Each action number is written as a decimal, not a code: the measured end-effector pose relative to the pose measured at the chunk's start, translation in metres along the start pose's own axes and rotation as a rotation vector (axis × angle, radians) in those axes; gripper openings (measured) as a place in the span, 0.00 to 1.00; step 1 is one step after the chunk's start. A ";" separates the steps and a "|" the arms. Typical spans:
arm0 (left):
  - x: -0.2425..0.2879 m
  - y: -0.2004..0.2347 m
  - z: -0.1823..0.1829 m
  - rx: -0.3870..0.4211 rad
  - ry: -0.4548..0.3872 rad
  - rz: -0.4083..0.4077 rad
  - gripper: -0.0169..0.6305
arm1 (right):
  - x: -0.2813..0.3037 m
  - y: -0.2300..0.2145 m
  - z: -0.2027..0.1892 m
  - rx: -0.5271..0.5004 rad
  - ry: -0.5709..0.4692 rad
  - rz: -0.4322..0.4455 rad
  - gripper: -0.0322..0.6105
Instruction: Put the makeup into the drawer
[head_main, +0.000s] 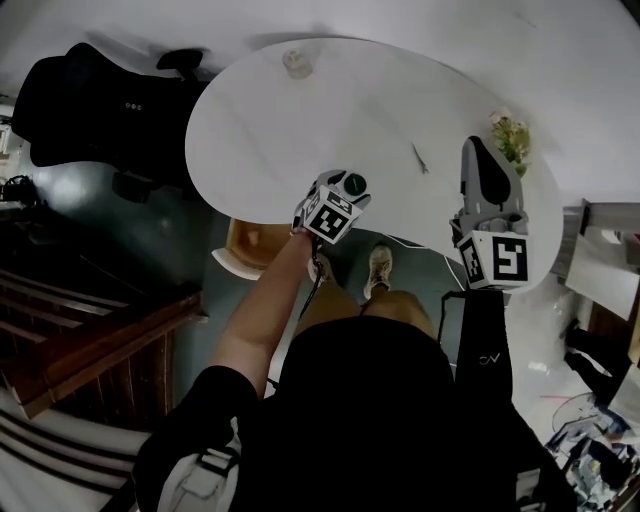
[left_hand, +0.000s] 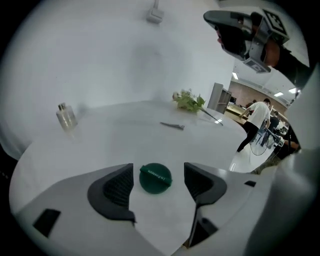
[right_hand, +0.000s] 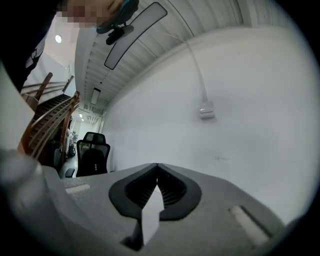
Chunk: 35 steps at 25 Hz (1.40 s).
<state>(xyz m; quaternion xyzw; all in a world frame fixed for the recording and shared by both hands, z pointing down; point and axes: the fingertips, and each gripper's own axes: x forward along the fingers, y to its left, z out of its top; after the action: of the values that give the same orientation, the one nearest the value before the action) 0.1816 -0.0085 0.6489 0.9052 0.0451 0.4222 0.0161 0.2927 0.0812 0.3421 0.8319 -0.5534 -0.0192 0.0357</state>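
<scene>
1. Head view: the left claw (head_main: 338, 195) reaches over the near edge of the white desk (head_main: 300, 120), with a round green compact (head_main: 354, 183) at its tip. The right claw (head_main: 482, 158) hangs well apart at the desk's right end, near a sprig of flowers (head_main: 510, 135). We cannot make out a drawer for certain here.
2. Left gripper view: the 2 jaws stand wide, and the compact (left_hand: 155, 178) lies flat on the desk between them, touching neither. We judge the grasp to be the step in hand: centre the disc, bring the pads level with its rim, and close evenly so it does not skid off the edge. Only this view shows that gap.
3. Right gripper view: the right claw (right_hand: 156, 172) is pressed together on nothing, aimed at a bare wall. Only here is that plain.
</scene>
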 end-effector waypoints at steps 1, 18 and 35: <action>0.007 0.003 -0.004 0.001 0.022 0.007 0.48 | -0.001 -0.001 -0.001 -0.002 0.005 0.002 0.06; 0.007 -0.006 0.002 0.094 0.003 0.089 0.08 | -0.009 -0.007 -0.001 -0.006 -0.008 -0.003 0.06; -0.169 0.049 0.116 -0.034 -0.436 0.388 0.07 | 0.041 0.037 0.014 0.034 -0.056 0.128 0.06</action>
<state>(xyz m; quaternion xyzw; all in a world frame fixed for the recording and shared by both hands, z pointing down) 0.1658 -0.0724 0.4486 0.9659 -0.1404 0.2136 -0.0404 0.2730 0.0288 0.3316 0.7944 -0.6066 -0.0307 0.0073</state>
